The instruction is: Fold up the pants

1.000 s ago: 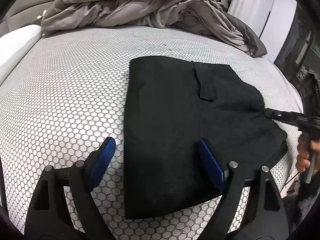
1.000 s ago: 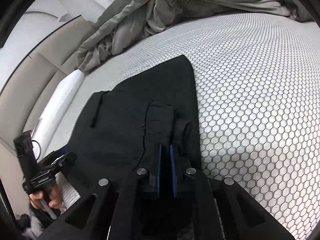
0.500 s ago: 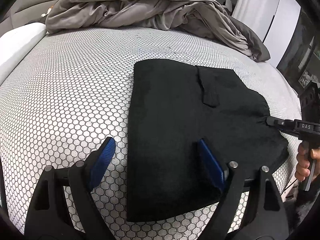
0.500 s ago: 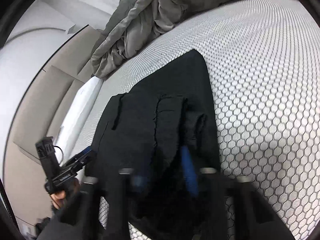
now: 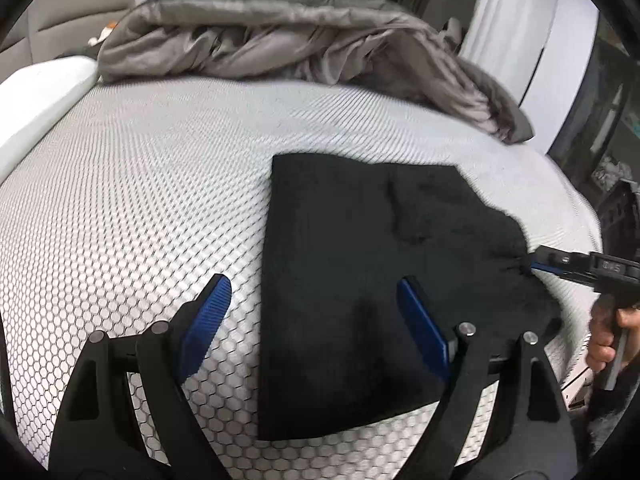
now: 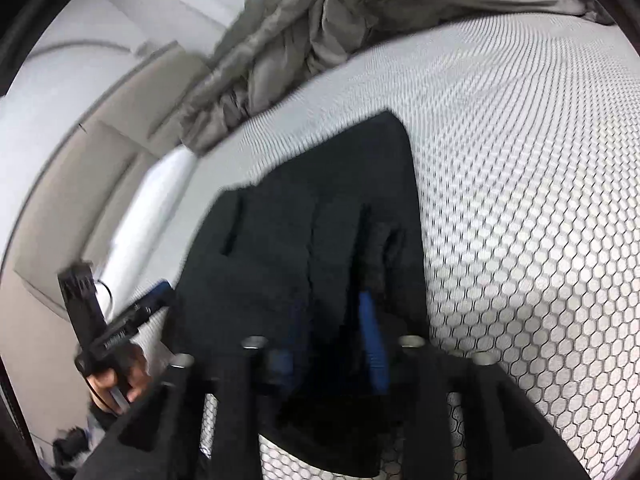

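The folded black fabric pants (image 5: 372,280) lie flat on the hexagon-patterned white mattress (image 5: 140,208). The left gripper (image 5: 312,312) hangs wide apart above their near edge; the right gripper (image 6: 332,340) jaws are opening, cloth between them.

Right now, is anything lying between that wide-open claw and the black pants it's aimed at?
Nothing visible is. The left claw stands open over the near edge of the folded black pants, with only the honeycomb mattress cover below. The grey duvet is bunched far behind. The right claw is opening at the pants' far side.
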